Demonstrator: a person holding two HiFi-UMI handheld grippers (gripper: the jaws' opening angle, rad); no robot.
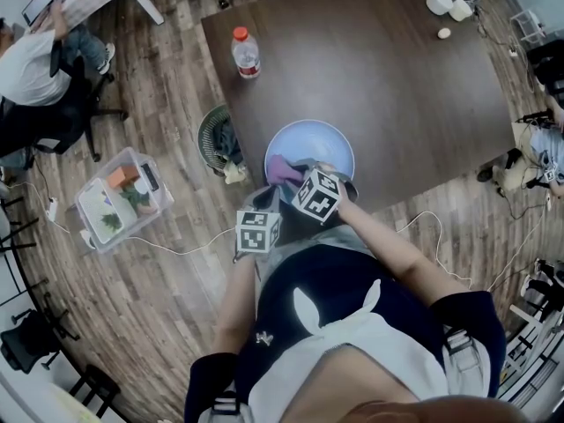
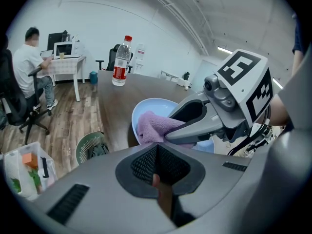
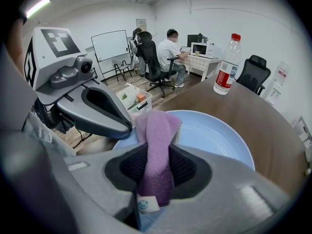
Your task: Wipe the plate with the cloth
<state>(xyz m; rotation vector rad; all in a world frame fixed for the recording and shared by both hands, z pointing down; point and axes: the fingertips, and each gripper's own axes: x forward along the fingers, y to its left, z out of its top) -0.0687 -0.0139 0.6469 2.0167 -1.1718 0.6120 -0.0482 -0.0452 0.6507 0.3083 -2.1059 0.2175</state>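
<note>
I held cloth (image 3: 157, 128) clamped in right gripper (image 3: 158, 168) over plate (image 3: 219, 135); left gripper (image 2: 157, 164) jaws together, empty. Risk: unheld plate sliding when wiped.

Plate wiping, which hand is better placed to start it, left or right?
Right. The right tongs grip the purple cloth, which is at the near rim of the blue plate. The left tongs are shut, with no cloth in them.
</note>
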